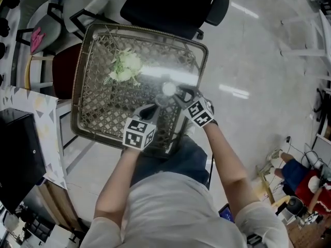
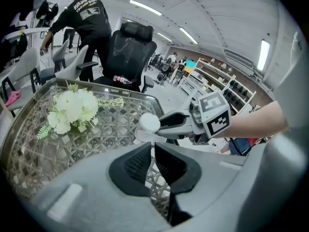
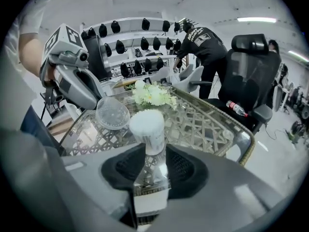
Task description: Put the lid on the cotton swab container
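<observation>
Head view looks down on a glass-topped wicker table [image 1: 98,112] with a bunch of pale flowers [image 1: 125,66] near the upper middle of its top. A black office chair [image 1: 170,6] stands past the table's far edge at the top of the frame, and a dark red chair [image 1: 64,68] at the left. Left gripper view shows a person in a black top [image 2: 87,21] at upper left behind the office chair, and a bottle [image 2: 123,79] lying on its seat.

The cotton swab container [image 3: 148,129], a clear tube packed with white-tipped swabs, is upright and uncovered at the centre of the right gripper view. It is between the jaws of the right gripper [image 3: 150,153], which stand wide on either side of it and show no squeeze. The lid [image 3: 112,114], a clear round cap, hangs just left of the container's top. It is clamped by its edge in the nearly closed jaws of the left gripper [image 2: 152,149].
</observation>
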The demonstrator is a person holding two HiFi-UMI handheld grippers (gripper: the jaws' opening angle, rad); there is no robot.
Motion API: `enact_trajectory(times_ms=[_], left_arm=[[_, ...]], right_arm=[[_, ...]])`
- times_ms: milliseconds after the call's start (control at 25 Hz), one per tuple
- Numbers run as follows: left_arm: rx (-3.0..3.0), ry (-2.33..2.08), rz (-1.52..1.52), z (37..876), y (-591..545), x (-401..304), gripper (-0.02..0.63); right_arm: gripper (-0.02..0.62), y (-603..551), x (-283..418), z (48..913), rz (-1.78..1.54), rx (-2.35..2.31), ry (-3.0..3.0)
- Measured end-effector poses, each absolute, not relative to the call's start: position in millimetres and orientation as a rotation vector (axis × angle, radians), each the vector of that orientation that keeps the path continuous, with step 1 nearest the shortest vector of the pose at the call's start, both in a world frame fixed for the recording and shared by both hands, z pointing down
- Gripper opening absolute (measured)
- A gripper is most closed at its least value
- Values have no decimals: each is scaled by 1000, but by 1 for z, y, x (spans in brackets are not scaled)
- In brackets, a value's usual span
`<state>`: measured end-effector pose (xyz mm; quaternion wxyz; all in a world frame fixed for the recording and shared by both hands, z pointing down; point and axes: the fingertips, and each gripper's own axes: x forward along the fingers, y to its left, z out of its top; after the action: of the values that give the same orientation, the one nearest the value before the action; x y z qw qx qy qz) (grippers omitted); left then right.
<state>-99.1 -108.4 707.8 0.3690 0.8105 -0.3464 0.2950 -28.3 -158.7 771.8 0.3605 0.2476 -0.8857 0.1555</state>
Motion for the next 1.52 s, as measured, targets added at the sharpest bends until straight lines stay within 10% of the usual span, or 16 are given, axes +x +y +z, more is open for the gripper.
enact_trajectory(times_ms=[1520], left_arm=[[2142, -861, 875, 728, -185, -50, 7]], right_arm=[[121, -119, -8, 773, 623, 794, -2331]])
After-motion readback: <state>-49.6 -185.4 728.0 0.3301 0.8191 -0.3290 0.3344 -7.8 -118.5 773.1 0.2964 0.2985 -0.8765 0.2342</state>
